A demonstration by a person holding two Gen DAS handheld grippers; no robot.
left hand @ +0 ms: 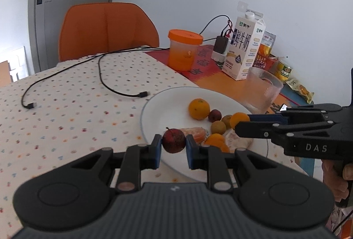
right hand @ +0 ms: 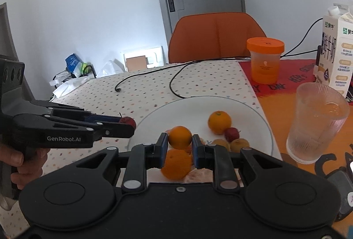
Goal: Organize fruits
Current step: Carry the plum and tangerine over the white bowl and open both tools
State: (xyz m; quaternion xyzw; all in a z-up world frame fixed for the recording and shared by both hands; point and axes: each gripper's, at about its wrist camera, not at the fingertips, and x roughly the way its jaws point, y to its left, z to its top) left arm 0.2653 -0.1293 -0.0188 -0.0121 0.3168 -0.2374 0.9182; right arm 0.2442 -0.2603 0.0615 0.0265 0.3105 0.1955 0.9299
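Meanwhile, the left gripper [left hand: 173,143] had its blue-padded fingers [left hand: 157,150] clamped on a small dark red fruit [left hand: 173,143], held over the near-left rim of the white plate [left hand: 167,106]. From the right wrist view, that red fruit [right hand: 127,121] sat just outside the plate's [right hand: 194,111] left edge, above the dotted cloth on the surface [right hand: 154,89].

The right gripper [right hand: 179,146] was closed on a small orange [right hand: 179,137], its fingers [right hand: 162,148] pressing both sides, above the near part of the plate. Beneath it lay another orange [right hand: 176,165] and a peeled piece [right hand: 198,175].

Still on the plate were a larger orange [right hand: 219,122], a small red fruit [right hand: 231,134] touching it, and two brownish round fruits [right hand: 239,144] just beside. A ribbed glass [right hand: 317,122] stood right of the plate, an orange-lidded tub [right hand: 264,60] and a milk carton [right hand: 337,49] farther back. A black cable [left hand: 66,78] trailed across the cloth.
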